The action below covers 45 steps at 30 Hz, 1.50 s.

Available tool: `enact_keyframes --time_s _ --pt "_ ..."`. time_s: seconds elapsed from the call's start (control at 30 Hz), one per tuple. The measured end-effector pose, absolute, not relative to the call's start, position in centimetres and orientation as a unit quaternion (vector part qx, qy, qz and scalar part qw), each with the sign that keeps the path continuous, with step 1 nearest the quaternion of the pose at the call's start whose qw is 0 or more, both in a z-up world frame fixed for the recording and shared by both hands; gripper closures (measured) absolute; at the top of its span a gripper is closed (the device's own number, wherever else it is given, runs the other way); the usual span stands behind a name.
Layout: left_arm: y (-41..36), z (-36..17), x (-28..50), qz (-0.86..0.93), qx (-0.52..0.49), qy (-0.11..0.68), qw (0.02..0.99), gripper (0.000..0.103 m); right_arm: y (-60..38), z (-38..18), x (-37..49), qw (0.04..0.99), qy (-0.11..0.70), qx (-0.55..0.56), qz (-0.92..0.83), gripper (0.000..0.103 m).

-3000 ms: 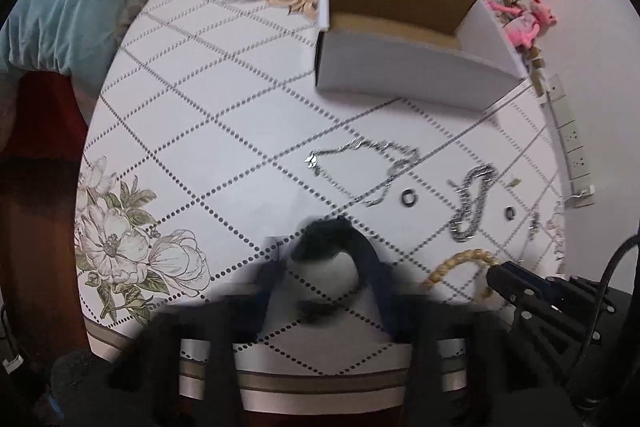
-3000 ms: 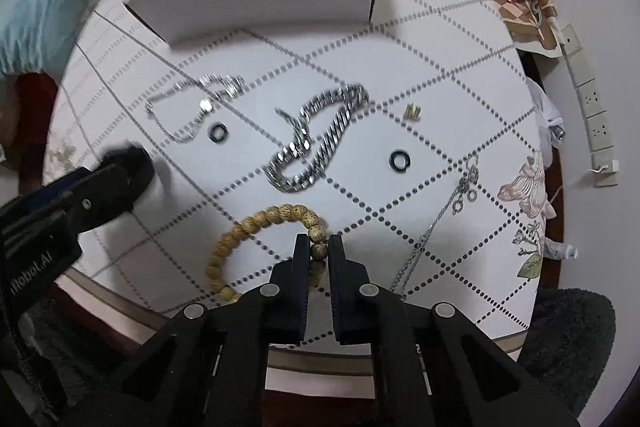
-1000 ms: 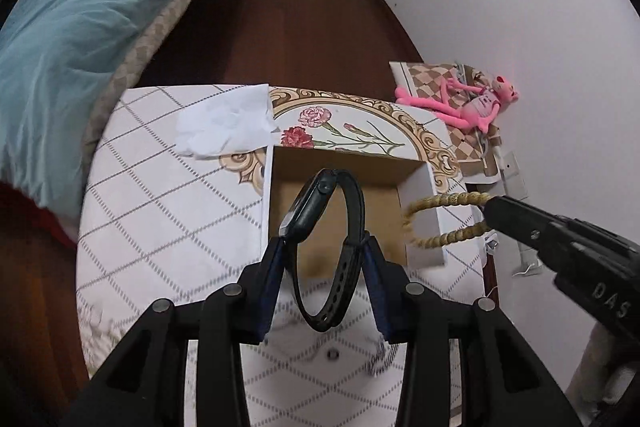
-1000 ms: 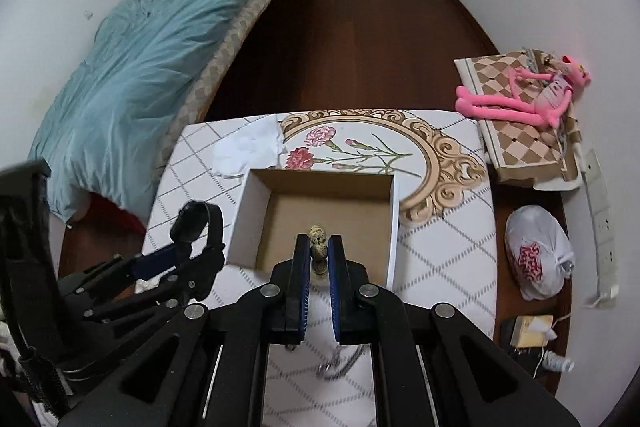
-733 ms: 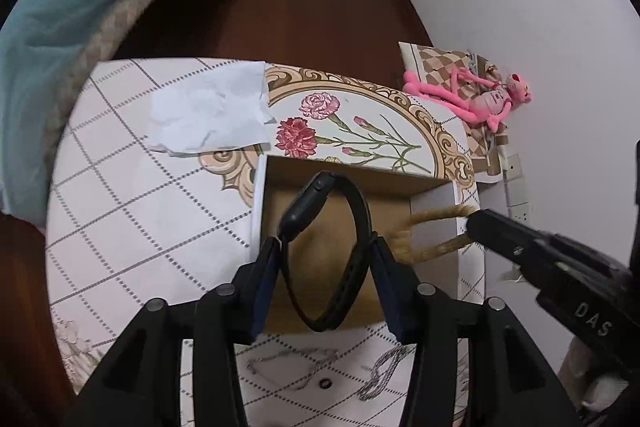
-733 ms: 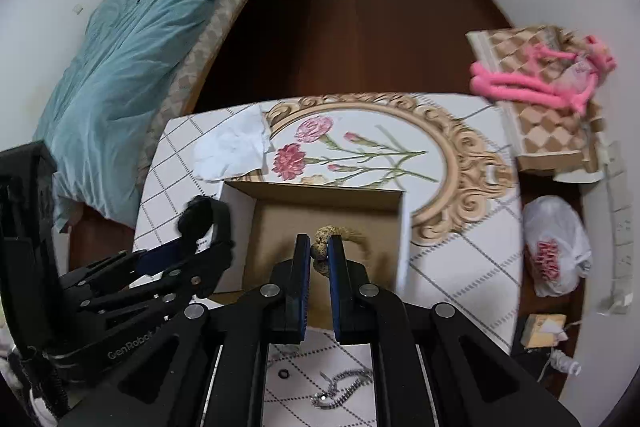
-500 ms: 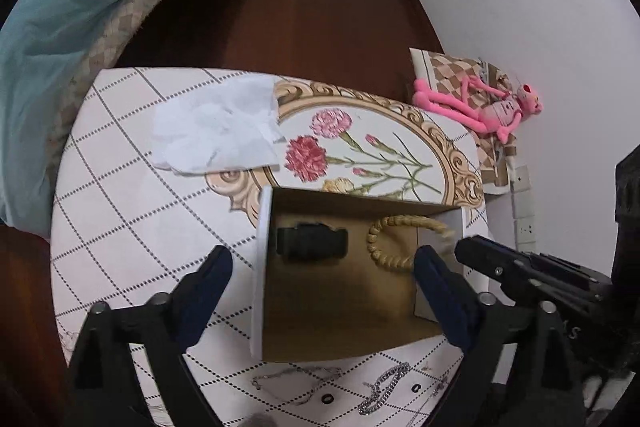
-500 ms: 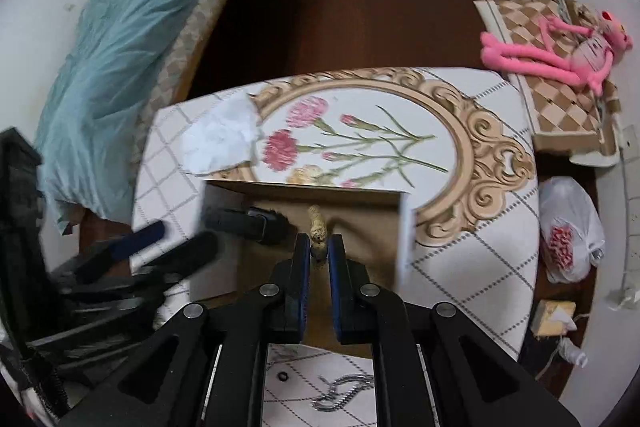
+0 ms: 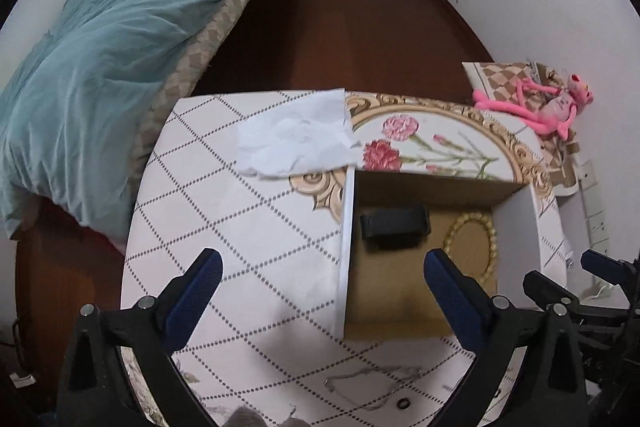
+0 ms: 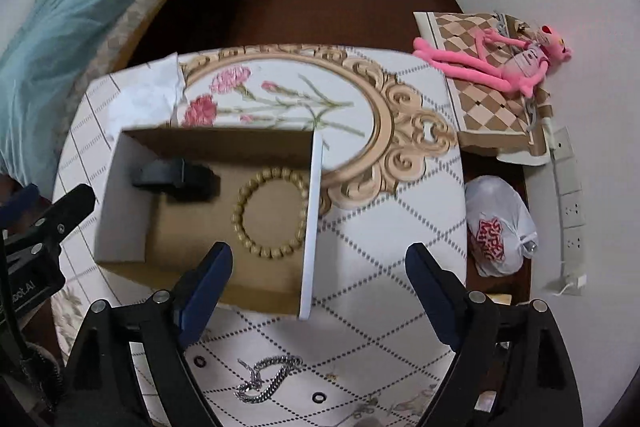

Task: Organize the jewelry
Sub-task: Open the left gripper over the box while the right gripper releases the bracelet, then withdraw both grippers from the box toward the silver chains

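Observation:
An open cardboard box (image 9: 348,239) (image 10: 312,227) stands on the round table. Inside lie a black watch band (image 9: 394,223) (image 10: 176,177) and a wooden bead bracelet (image 9: 472,247) (image 10: 272,213). My left gripper (image 9: 320,271) is open and empty, above the box's left wall. My right gripper (image 10: 316,259) is open and empty, above the box's right wall. A thick silver chain (image 10: 268,379), small black rings (image 10: 318,397) and a thin silver chain (image 9: 368,387) lie on the table in front of the box.
A white tissue (image 9: 296,143) lies behind the box on the patterned tablecloth (image 9: 240,227). A bed with a teal duvet (image 9: 100,67) is at the left. A pink plush toy (image 10: 492,63) and a white bag (image 10: 498,227) lie at the right.
Both grippers carried the watch band and bead bracelet over the box, opened and let them go inside. Both have since pulled back and up, empty.

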<state>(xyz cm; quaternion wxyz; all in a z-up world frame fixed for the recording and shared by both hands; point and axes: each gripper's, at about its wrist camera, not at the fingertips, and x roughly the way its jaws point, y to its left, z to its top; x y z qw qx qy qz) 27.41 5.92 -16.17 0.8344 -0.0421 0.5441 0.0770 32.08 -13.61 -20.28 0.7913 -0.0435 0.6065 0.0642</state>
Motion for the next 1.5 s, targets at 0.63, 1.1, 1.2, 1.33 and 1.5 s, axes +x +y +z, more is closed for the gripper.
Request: enact_keyframes --time_s 0.63,1.1,1.2,1.33,1.5 --pt "4.5 -9.1 20.4 0.076 -0.04 0.477 0.875 0.0 -13.7 -13.8 24.9 0.844 0.534 -0.029 0.042 0.013" --pt "4.3 -3.7 12.8 0.093 -0.041 0.436 0.894 0.0 -15.1 -6.8 17.2 0.874 0.482 0.005 0.06 0.013" --pt "4.1 -4.8 11.5 0.099 -0.04 0.441 0.891 0.0 -15.8 -7.0 15.4 0.873 0.484 0.014 0.061 0.013" --pt "3.4 -8.1 10.5 0.1 -0.034 0.472 0.875 0.0 -17.7 -9.4 13.9 0.863 0.504 0.021 0.044 0.013" --pt "1.9 -13.3 10.0 0.102 -0.02 0.515 0.851 0.0 -20.9 -15.9 12.8 0.826 0.562 0.035 0.014 0.013"
